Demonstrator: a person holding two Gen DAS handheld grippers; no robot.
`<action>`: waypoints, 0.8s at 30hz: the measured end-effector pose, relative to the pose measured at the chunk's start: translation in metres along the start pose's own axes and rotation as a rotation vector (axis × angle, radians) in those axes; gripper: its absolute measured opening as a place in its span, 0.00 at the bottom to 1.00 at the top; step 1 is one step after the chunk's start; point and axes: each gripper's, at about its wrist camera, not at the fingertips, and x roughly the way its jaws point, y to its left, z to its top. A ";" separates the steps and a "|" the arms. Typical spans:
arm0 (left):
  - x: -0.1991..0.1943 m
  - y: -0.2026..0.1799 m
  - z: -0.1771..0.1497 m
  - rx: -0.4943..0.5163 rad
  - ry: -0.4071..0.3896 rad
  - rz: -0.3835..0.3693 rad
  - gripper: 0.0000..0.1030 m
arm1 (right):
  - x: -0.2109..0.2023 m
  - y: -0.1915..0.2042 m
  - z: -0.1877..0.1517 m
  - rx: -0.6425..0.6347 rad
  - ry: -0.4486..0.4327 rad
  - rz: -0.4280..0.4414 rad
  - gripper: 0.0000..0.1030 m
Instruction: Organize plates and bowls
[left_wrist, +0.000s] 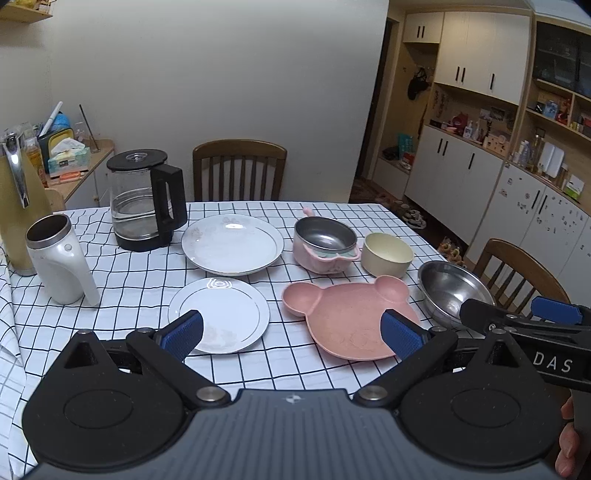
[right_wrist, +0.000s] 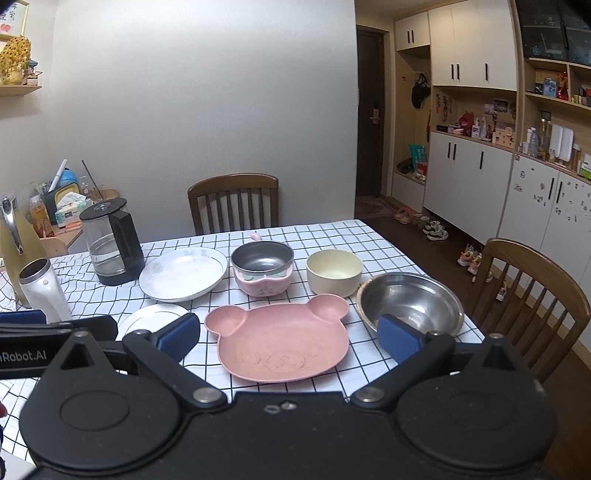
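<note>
Both tongs wide, empty, hovering at the counter's near edge. Left tongs (left_wrist: 291, 330) between small plate (left_wrist: 219, 315) and bear plate (left_wrist: 347, 321); right tongs (right_wrist: 290, 334) over the bear plate, steel bowl (right_wrist: 410, 302) just right. Suggest: grip by the rim, lift level, stack like with like.

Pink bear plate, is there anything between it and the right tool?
Nothing visible. The right tool hangs open just short of the bear plate, whose near rim lies between its fingers. The steel bowl sits to the right and the small white plate to the left, both off the path.
</note>
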 end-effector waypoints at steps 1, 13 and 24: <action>0.001 0.000 0.000 -0.003 0.002 0.007 1.00 | 0.003 0.000 0.001 0.001 0.005 0.007 1.00; 0.021 0.004 -0.005 -0.048 0.062 0.036 1.00 | 0.029 -0.003 0.000 -0.004 0.073 0.083 0.98; 0.040 0.006 -0.008 -0.041 0.123 0.070 1.00 | 0.063 -0.009 -0.005 0.019 0.156 0.135 0.97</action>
